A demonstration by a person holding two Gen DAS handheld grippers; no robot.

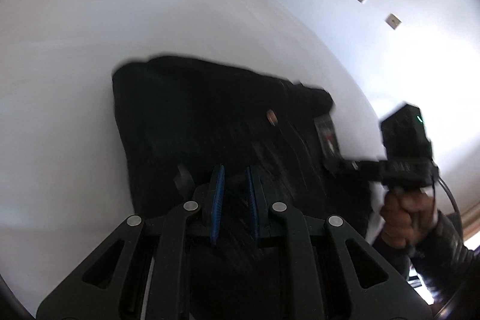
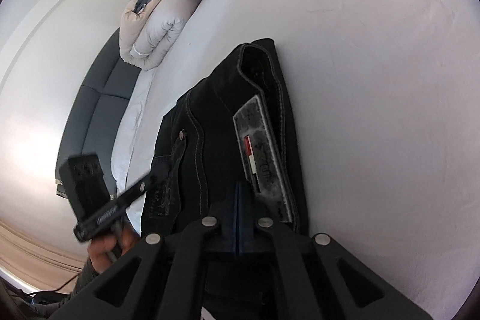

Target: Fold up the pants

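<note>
Left wrist view: black pants [image 1: 210, 116] lie on the white bed [image 1: 60, 50]; the left gripper [image 1: 234, 191] has its jaws narrow, seemingly pinching dark fabric, though blur hides contact.

Right wrist view: the right gripper [image 2: 240, 200] jaws are pressed together at the waistband by the label [image 2: 261, 146]; whether cloth is caught between them is unclear.

Black pants [image 2: 228, 122] folded on white bed, grey stitching, waistband w/ grey label up.

Both wrist cams close, angled down, sharing pants [image 1: 195, 116]
</note>
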